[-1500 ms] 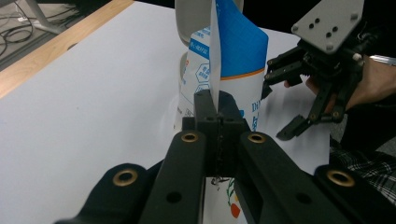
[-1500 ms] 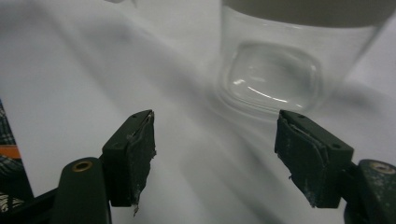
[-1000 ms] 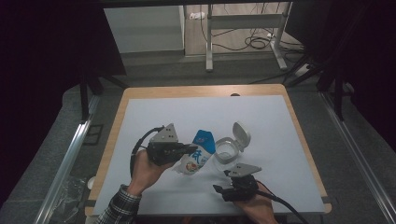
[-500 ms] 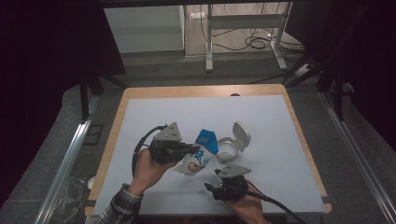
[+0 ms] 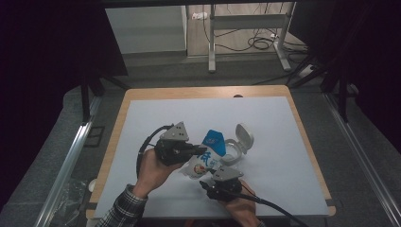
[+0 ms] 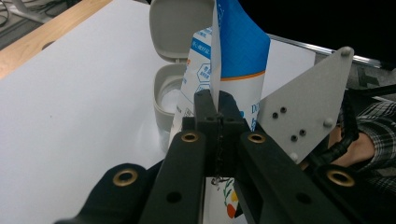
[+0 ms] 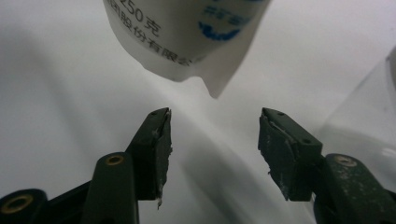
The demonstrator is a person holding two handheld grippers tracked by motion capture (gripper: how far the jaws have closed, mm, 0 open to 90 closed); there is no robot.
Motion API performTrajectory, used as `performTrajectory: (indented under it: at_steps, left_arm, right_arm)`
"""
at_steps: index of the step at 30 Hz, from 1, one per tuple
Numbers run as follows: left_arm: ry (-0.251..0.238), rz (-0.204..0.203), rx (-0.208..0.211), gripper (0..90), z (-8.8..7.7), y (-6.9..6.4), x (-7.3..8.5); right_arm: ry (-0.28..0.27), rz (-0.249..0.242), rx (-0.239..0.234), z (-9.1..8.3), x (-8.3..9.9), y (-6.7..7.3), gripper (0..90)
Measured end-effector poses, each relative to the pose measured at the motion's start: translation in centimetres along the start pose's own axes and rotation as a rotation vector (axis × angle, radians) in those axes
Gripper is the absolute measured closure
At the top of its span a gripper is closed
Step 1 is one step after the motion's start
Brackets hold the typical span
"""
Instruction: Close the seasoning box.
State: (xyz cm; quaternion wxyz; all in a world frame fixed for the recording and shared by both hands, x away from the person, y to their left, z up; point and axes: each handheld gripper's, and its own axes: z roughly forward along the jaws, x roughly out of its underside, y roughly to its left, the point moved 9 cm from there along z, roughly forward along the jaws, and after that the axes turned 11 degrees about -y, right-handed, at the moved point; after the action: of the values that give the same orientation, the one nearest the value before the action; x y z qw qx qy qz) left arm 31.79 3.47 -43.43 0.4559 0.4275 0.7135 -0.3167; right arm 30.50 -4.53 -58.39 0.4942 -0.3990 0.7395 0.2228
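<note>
Seen from above: white mat (image 5: pixel 283 142) over wood-edged table (image 5: pixel 124 113); work bunched low and centre, near the front edge; broad bare mat to rear, left and right, so plenty of room there; black floor-level gaps and metal rails beyond both sides.

Left gripper (image 5: pixel 191 150), shown close in left gripper view (image 6: pixel 218 109), clamped tight on thin side seam of blue-and-white pouch (image 5: pixel 204 158); pouch lifted, tilted, blue end (image 6: pixel 243 42) up and pointing toward far-right of table, white printed end down toward the person; long axis running diagonal, near-left to far-right; in left gripper view, seam standing edge-on between pads.

Right gripper (image 5: pixel 211 178) just below pouch's lower end; in right gripper view (image 7: pixel 214 119), jaws part-open, closing in the last moments, nothing between them; pouch corner (image 7: pixel 212 88) hanging just above the gap, not touching either pad (image 7: pixel 159 140).

Small grey container (image 5: pixel 231 153) w/ flip lid (image 5: pixel 244 137) hinged open, just beside pouch on its right; round-cornered, matte plastic, pale contents inside (image 6: pixel 170 98).

Pouch soft, glossy film, creased, printed w/ blue characters; gripper pads black, scuffed, w/ pale residue along edges; grey three-cornered plate (image 6: pixel 303 107) flat, matte, screw-dotted; plaid sleeve (image 5: pixel 120 210) at lower left.
</note>
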Motion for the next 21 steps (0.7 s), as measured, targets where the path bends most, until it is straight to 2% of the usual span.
performTrajectory:
  at_steps: [10,15,16,17,21]
  left_arm:
    - [0.002,0.002,0.009,90.0,0.0,-0.4,-0.8]
    - [-0.004,0.001,0.007,90.0,-0.2,-0.6,-1.2]
    - [-0.005,0.003,0.007,90.0,-0.2,-0.6,-1.3]
    - [-0.005,0.004,0.008,90.0,-0.2,-0.6,-1.3]
    - [-0.006,-0.006,0.013,90.0,-0.2,-0.7,-1.5]
  right_arm:
    - [-0.056,-0.028,0.031,1.0,-0.9,0.2,46.5]
    - [-0.108,-0.05,0.064,1.3,-1.5,-0.1,46.5]
    - [-0.11,-0.07,0.072,1.3,-1.5,-0.3,46.5]
    - [-0.124,-0.062,0.076,1.3,-1.7,-0.2,46.5]
    - [-0.163,-0.08,0.091,1.4,-2.1,-0.3,46.4]
